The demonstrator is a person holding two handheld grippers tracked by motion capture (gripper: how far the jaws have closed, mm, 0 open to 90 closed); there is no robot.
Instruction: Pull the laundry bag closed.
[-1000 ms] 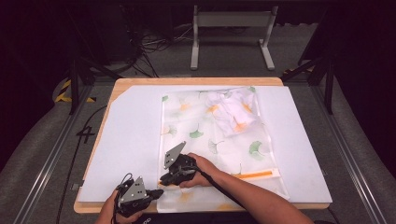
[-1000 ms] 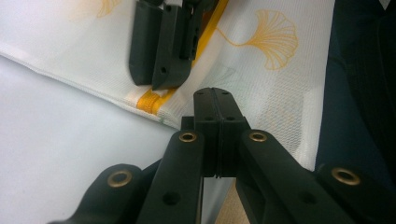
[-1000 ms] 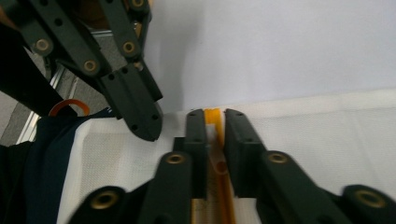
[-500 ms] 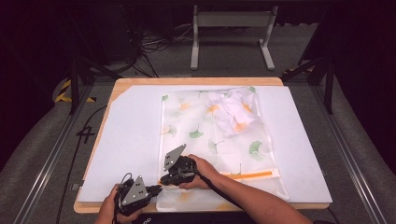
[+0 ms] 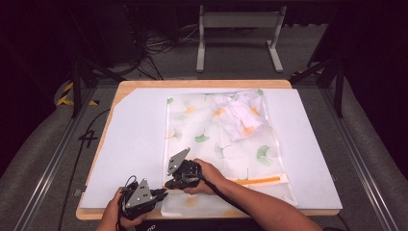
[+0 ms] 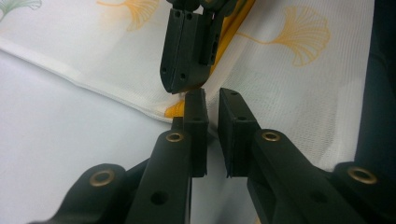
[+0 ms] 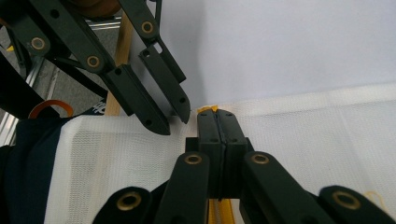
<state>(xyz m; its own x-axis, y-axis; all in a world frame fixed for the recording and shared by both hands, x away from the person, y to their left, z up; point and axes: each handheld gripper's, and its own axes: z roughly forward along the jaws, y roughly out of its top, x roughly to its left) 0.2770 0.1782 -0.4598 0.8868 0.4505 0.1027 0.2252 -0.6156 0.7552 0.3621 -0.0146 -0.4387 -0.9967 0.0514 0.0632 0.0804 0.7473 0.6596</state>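
Mesh laundry bag (image 5: 219,144): white, ginkgo-leaf print in green and orange, flat on white sheet (image 5: 132,144) over wooden table (image 5: 98,150); near edge at the table's front. Orange zipper (image 5: 257,180) across the bag near its front edge; zipper end at the bag's left edge (image 7: 208,109). Crumpled white cloth (image 5: 239,114) inside the bag at its far right.

Right gripper (image 5: 169,183): jaws pressed together at the zipper's end, pads clamped on it (image 7: 218,126), orange tape trailing beneath. Also seen from the left gripper view (image 6: 187,70), tip down on the bag edge.

Left gripper (image 5: 161,195): at the table's front left, just beside the right one; narrow gap between pads (image 6: 212,123), nothing gripped. Tips almost touching the right gripper's.
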